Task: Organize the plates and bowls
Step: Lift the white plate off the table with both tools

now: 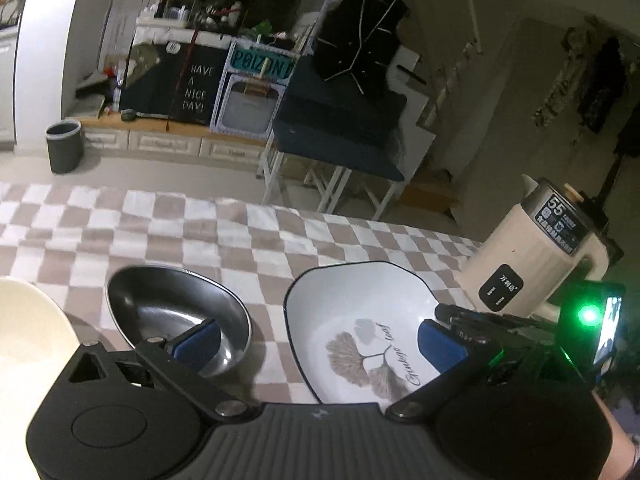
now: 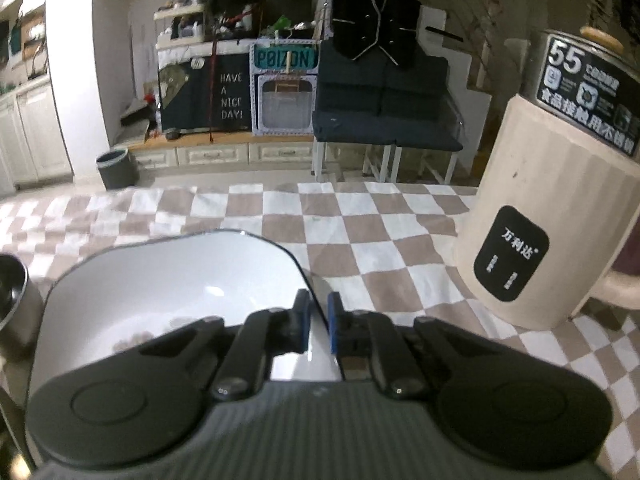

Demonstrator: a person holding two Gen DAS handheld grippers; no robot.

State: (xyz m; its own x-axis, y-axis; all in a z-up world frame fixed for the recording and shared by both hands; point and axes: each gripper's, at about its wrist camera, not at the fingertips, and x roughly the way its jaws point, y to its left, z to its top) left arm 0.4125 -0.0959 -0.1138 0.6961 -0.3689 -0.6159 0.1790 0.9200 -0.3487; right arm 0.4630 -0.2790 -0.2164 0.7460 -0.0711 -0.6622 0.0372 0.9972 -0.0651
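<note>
A white ceramic bowl with a dark rim and a leaf print sits on the checkered cloth. My right gripper is shut on its right rim; it shows in the left wrist view at the bowl's right edge. A metal bowl stands to the left of the white bowl, also at the left edge of the right wrist view. My left gripper is open and empty, hovering above and between the two bowls. A cream bowl or plate lies at the far left.
A cream electric kettle stands on the table right of the white bowl, close to my right gripper. The table's far edge is beyond the bowls. A grey bin and furniture stand across the room.
</note>
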